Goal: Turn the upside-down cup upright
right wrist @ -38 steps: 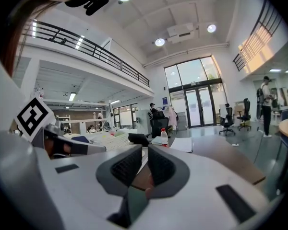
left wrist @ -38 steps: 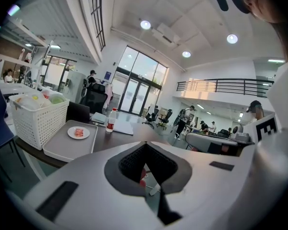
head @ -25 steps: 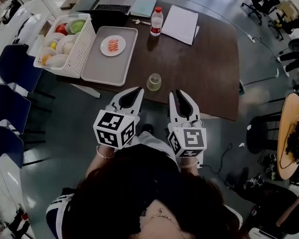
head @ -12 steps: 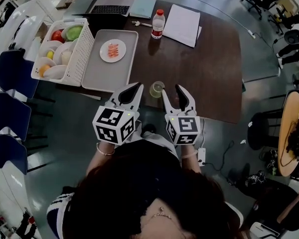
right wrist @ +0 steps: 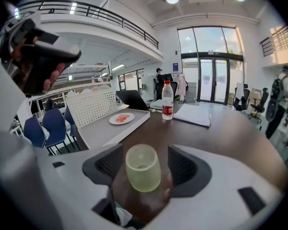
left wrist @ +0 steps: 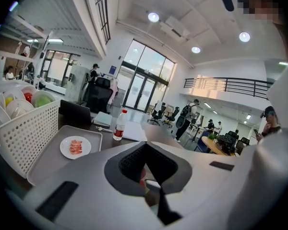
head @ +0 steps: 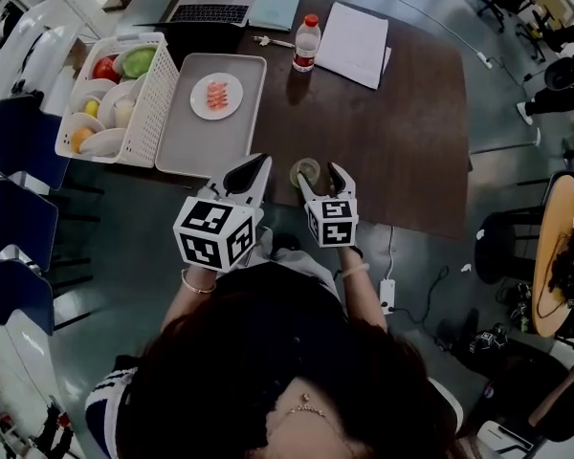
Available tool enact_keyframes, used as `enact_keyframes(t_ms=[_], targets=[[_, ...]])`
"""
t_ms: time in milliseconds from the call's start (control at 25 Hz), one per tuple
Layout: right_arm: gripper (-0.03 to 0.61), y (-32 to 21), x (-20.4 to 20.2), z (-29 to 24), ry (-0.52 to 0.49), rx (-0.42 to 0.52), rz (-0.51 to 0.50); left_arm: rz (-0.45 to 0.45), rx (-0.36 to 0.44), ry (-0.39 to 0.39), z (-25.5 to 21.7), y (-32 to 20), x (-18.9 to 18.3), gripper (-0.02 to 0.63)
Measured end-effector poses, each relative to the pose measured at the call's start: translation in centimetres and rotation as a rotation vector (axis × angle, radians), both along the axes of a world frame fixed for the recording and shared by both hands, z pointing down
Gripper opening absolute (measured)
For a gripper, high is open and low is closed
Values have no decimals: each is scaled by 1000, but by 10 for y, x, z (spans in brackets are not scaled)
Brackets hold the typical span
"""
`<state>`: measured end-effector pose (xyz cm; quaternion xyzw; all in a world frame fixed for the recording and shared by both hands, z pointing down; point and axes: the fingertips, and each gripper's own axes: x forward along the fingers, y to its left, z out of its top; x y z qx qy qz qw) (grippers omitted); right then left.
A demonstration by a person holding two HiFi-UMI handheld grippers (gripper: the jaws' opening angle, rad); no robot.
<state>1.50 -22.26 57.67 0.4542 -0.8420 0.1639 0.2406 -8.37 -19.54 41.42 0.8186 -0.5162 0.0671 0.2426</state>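
Centre the right gripper (right wrist: 144,163), jaws just opening wide apart, around the inverted cup (right wrist: 142,170) between them; clamp mid-wall. Left gripper (head: 254,164) closed beside the cup.

Pale yellow-green, translucent cup (right wrist: 143,167) on a dark brown table (head: 411,151). At eleven o'clock from the cup, a light grey tray (head: 187,142) with a white plate (head: 216,96) of pink-orange food. At ten o'clock, a white lattice basket (head: 163,84) with red, green and yellow contents. At twelve o'clock, a clear bottle (head: 306,44) with red cap and red label. At nine o'clock, blue chairs (head: 14,142).
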Motion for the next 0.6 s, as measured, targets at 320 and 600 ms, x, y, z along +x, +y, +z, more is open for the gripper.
enact_keyframes(t_ms=[320,600], targets=[[296,-4,-8,42,80,-61,-46,-23,-24,-16,7,0,-11,-5],[298,-4,-14,57,88,-99,-56,-46,-37,-30,10,5,-19,-5]])
